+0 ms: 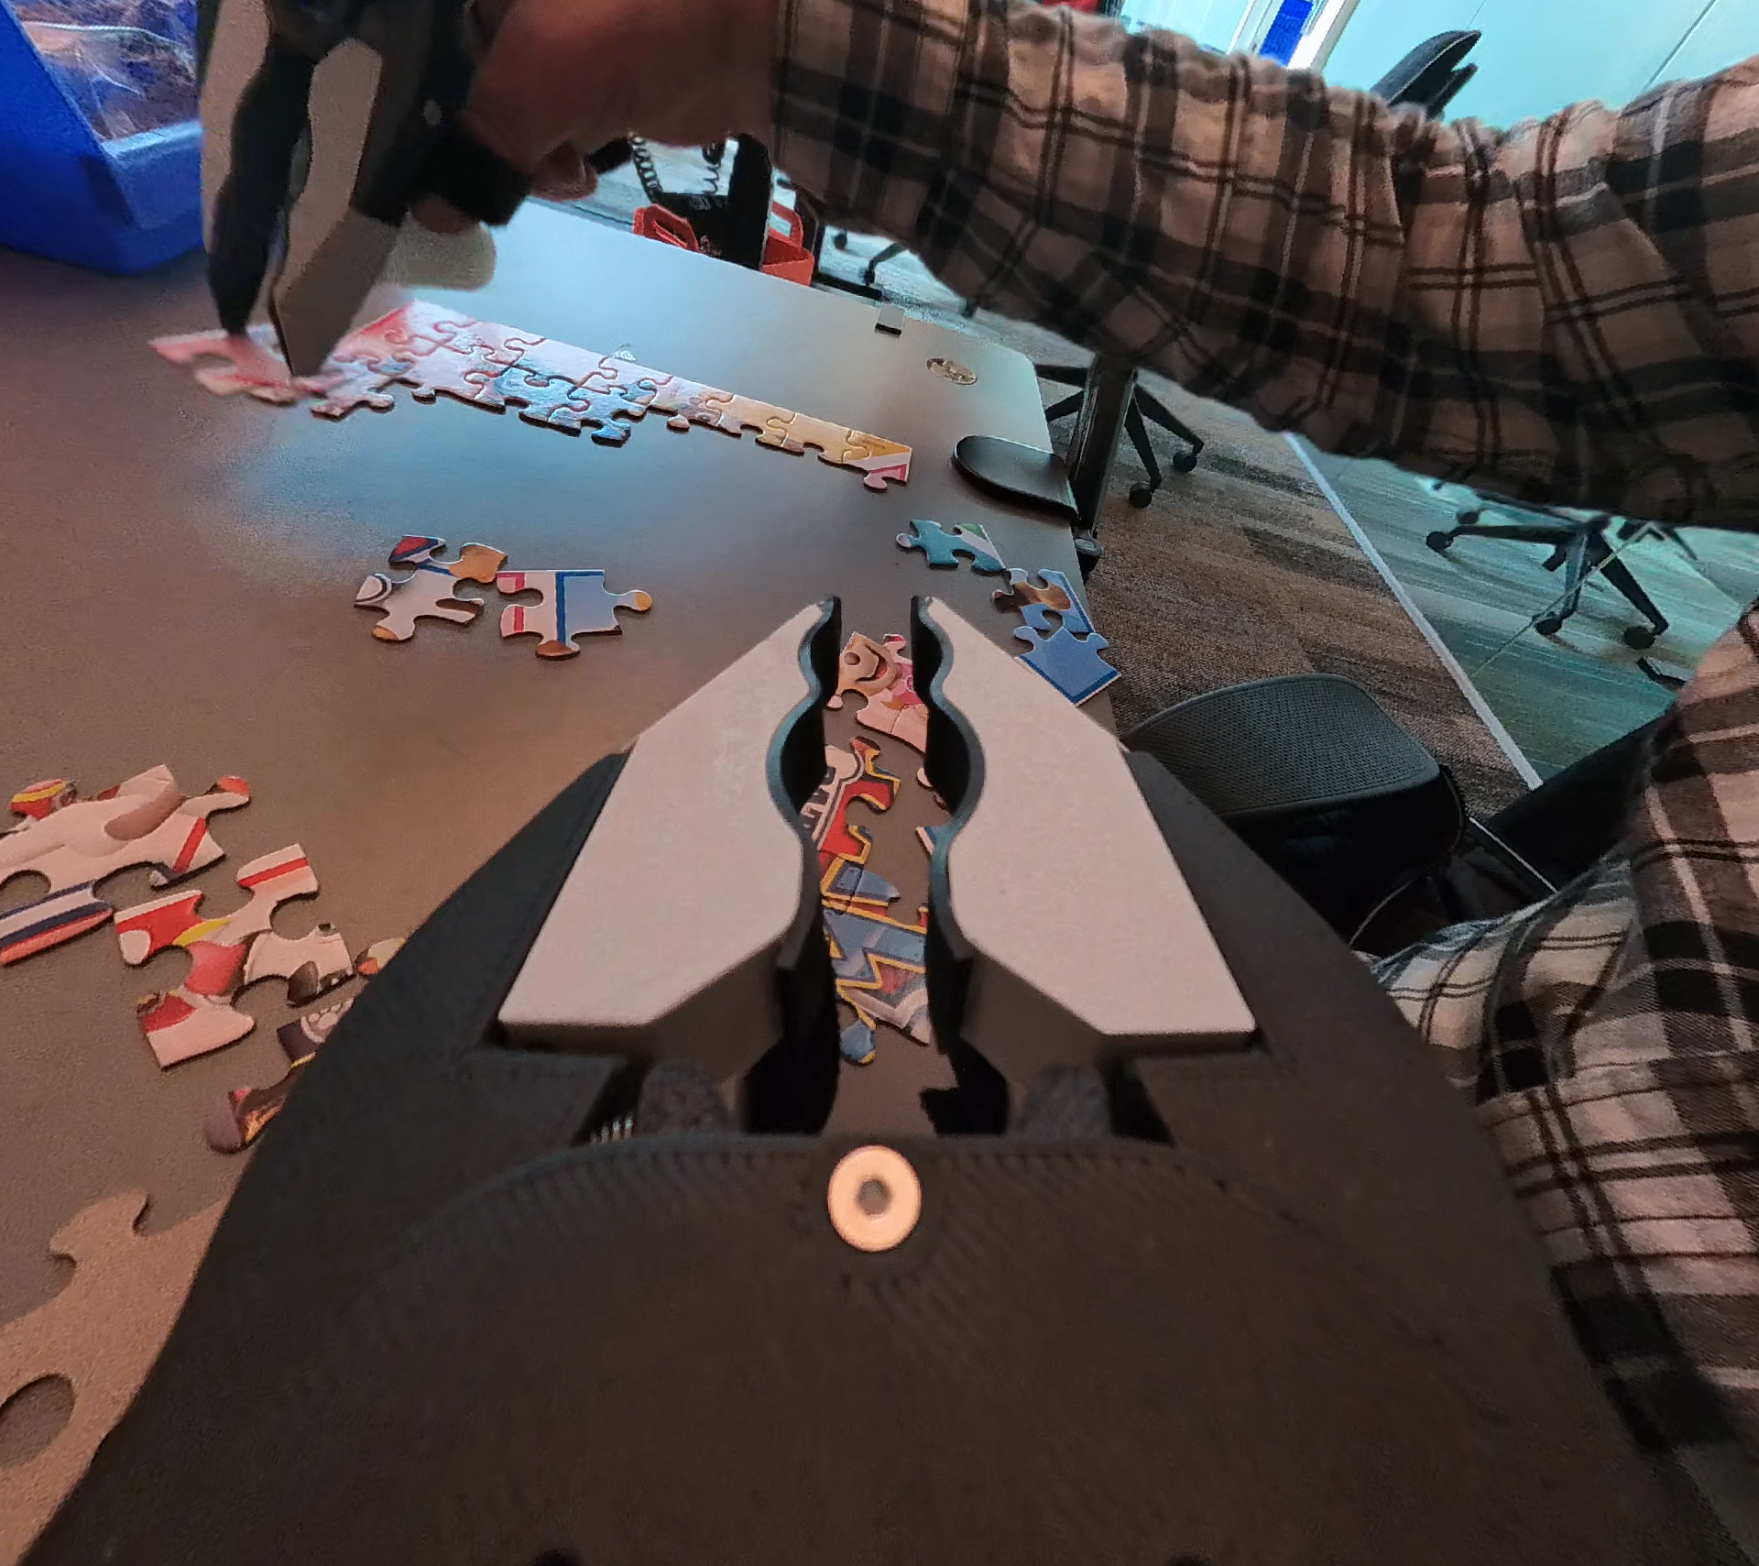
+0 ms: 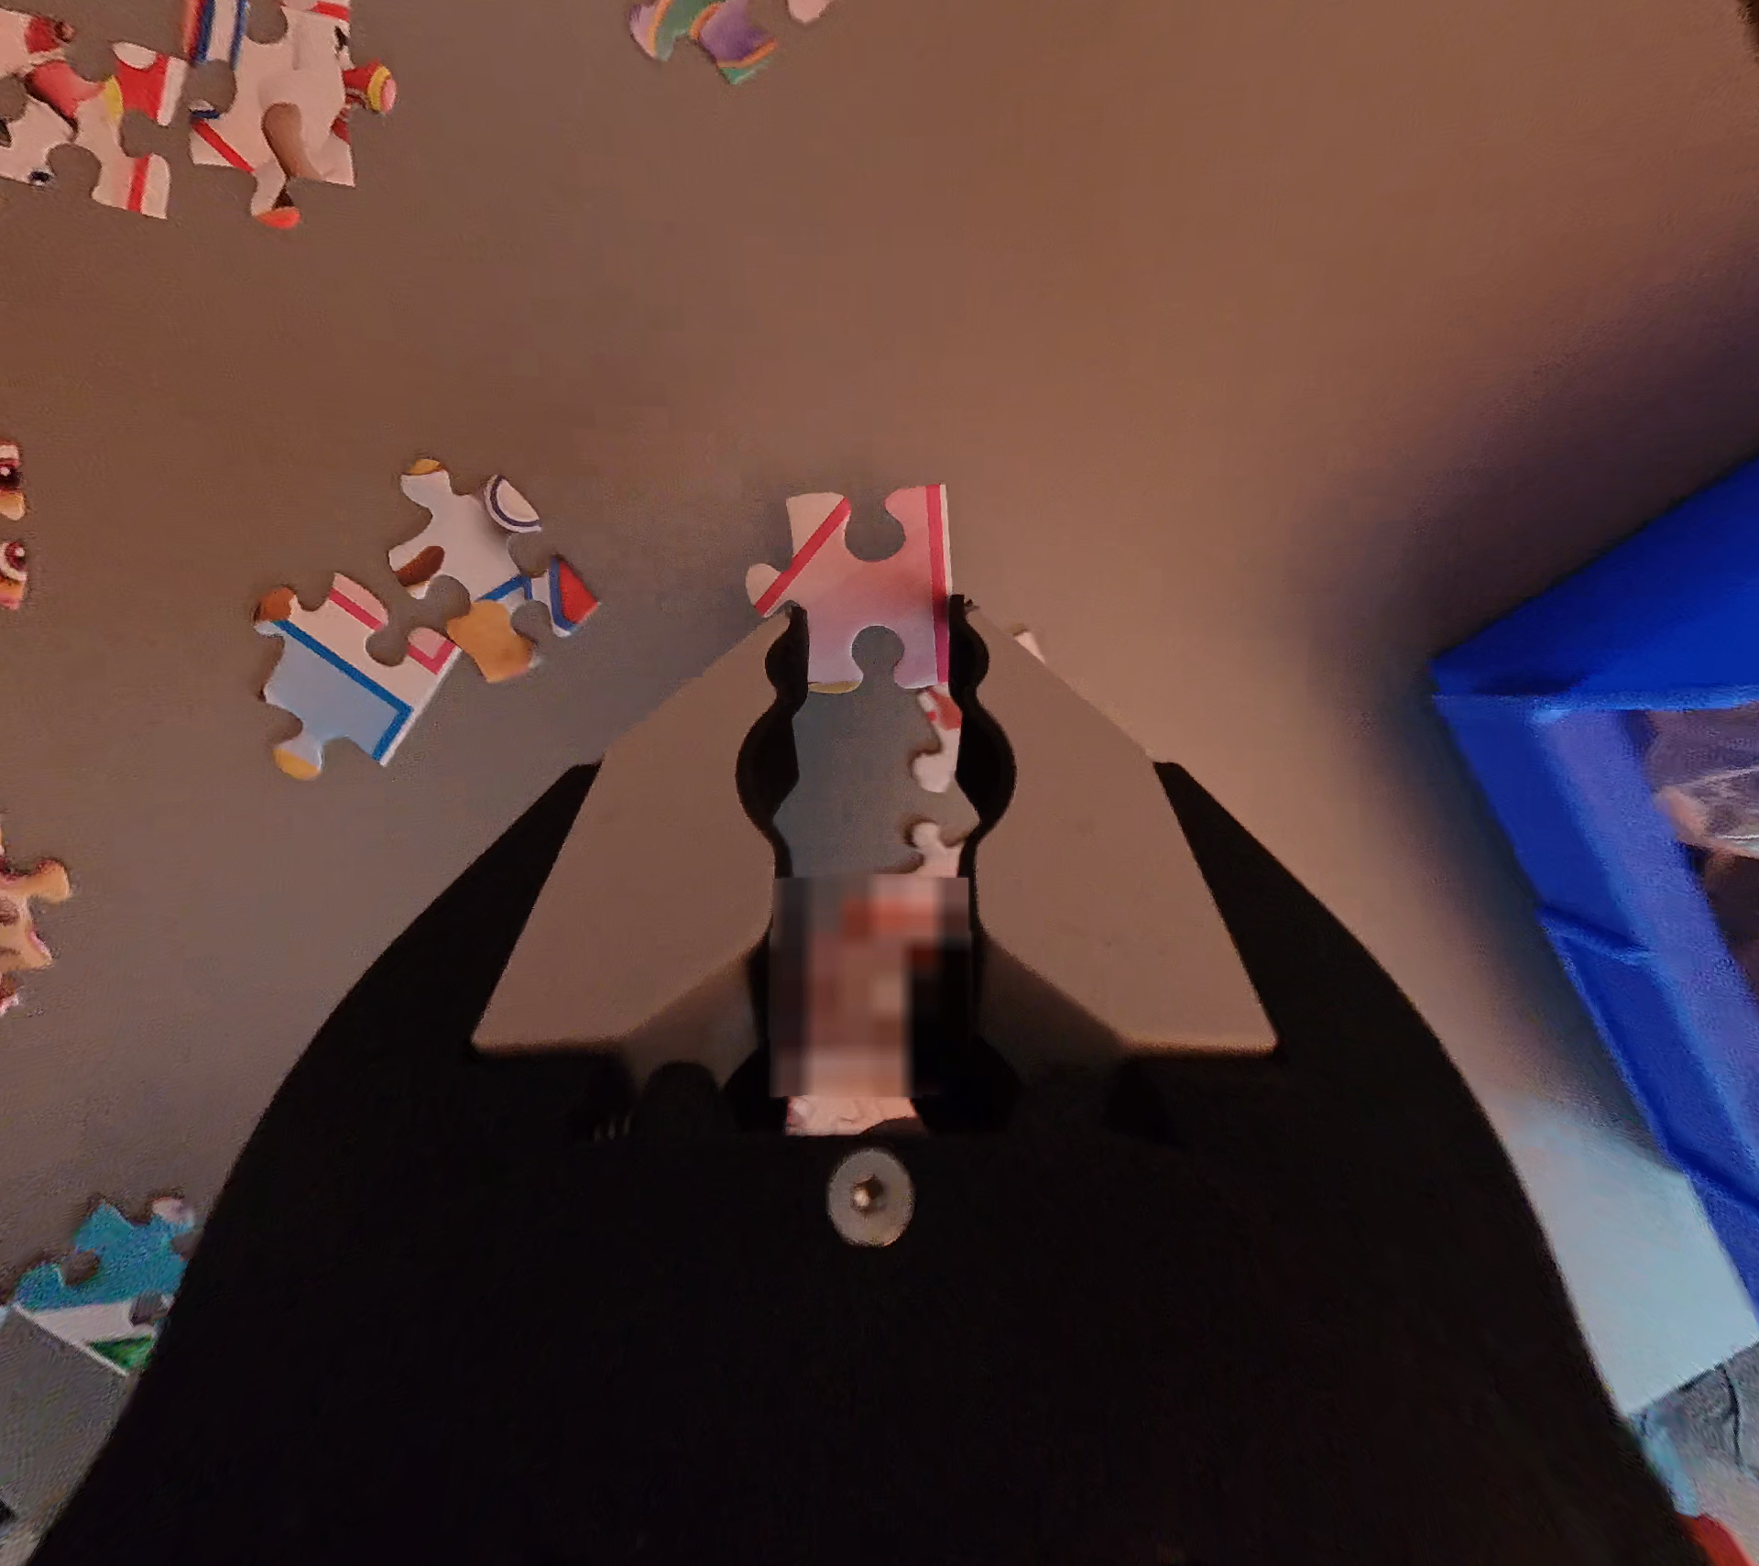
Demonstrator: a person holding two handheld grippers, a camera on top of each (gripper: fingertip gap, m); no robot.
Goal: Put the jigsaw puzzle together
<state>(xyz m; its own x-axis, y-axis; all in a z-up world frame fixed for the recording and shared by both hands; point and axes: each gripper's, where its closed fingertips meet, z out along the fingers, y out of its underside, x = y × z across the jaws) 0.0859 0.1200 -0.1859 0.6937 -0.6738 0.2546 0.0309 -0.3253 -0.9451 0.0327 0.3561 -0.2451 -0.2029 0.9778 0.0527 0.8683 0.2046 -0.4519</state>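
On the brown table (image 1: pixel 286 492) a long joined strip of puzzle (image 1: pixel 609 387) was laid, loose pieces (image 1: pixel 504 597) were spread near it, a pink piece (image 2: pixel 871 578) was pinched at the strip's end by the right gripper (image 2: pixel 871 616), and the left gripper (image 1: pixel 876 616) was held slightly open and empty.

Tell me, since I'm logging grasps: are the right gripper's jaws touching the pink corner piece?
Touching. The right wrist view shows the right gripper closed on the pink corner piece, both jaws against its sides.
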